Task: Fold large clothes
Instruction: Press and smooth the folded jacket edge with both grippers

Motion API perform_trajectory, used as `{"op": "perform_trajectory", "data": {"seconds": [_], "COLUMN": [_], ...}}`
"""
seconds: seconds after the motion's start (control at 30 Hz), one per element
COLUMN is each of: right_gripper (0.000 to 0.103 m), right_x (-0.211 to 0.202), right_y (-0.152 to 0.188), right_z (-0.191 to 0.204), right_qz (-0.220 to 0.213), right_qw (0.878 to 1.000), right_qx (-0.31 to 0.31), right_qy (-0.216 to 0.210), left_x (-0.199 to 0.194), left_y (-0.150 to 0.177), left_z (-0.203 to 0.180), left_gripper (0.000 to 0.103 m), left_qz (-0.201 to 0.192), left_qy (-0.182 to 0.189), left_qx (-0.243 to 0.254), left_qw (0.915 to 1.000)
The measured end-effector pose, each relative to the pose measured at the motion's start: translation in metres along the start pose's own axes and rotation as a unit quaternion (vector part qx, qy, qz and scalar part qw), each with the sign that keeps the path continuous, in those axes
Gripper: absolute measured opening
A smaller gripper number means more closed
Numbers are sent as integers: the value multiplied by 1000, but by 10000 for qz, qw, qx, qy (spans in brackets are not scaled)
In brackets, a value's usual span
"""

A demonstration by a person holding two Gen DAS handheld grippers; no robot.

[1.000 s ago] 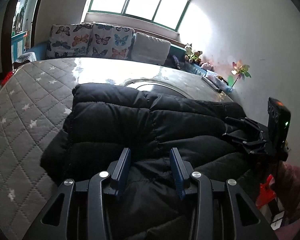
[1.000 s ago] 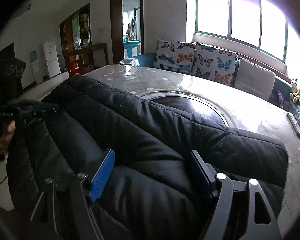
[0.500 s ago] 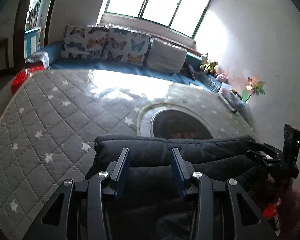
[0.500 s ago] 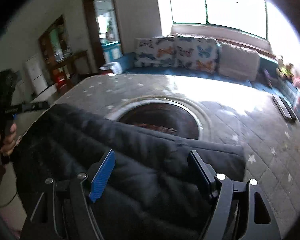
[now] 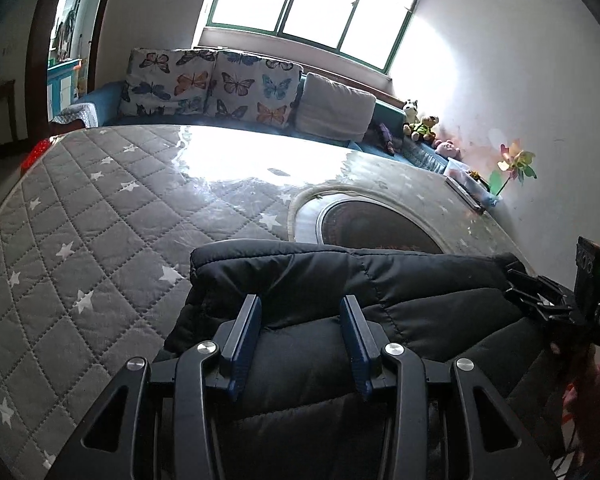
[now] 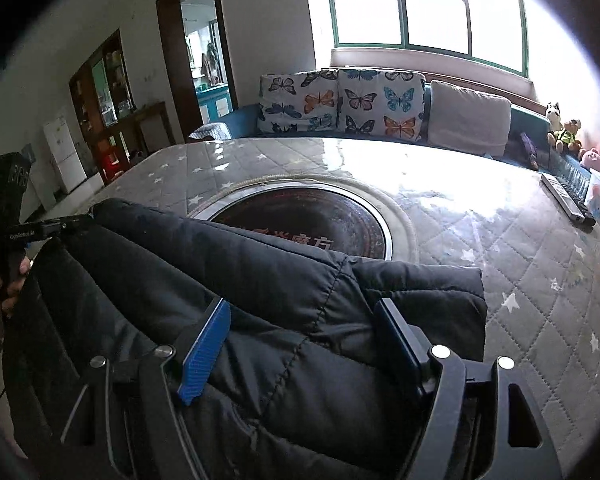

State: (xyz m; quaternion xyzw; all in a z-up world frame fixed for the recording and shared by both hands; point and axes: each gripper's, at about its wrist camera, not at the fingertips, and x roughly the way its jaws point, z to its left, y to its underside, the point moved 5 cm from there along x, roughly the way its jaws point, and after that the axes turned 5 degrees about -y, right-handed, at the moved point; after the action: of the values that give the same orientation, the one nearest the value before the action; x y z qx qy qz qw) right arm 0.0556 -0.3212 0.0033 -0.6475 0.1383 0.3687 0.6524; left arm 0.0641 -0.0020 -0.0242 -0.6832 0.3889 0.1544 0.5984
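Padding makes this black jacket (image 5: 340,300) bulky, soft and springy: your left gripper (image 5: 300,336) and right gripper (image 6: 300,344) each clamp a thick roll, so pinch deep at seams.

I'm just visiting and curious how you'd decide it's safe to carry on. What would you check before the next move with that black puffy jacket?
1. Left gripper has the black jacket between its fingers: ok.
2. Right gripper has jacket between its fingers: ok.
3. Both grips firm enough to pull: cannot tell, the padding hides the contact.
4. Quilted table cover beyond the jacket free of clutter: ok.
5. Remote control well away from the jacket: ok.
6. Jacket lying flat and even: not ok, it is bunched at the near edge.
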Motion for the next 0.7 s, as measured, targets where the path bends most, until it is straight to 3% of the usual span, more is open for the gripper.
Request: {"op": "perform_trajectory", "data": {"seconds": [0.13,0.33,0.57,0.7], "right_gripper": [81,81,81,82], "right_x": [-19,-39,-32,-24], "right_y": [-5,-3,21,36], "right_z": [7,38,58,59], "right_qz": [10,212,556,466], "right_qw": [9999,9992,9961,9962], "right_qx": [-69,-300,-675,-730], "right_qy": [87,-142,-145,-58], "left_x": [-26,-69,-65,-59], "left_y": [-3,17,67,83], "left_z": [-9,-49,-71,-67], "left_gripper": [45,51,53,54], "left_qz": [-16,-151,149,133], "left_qy": [-223,57,103,239], "left_qx": [64,563,954,745], "left_qw": [9997,9983,9953,9968]}}
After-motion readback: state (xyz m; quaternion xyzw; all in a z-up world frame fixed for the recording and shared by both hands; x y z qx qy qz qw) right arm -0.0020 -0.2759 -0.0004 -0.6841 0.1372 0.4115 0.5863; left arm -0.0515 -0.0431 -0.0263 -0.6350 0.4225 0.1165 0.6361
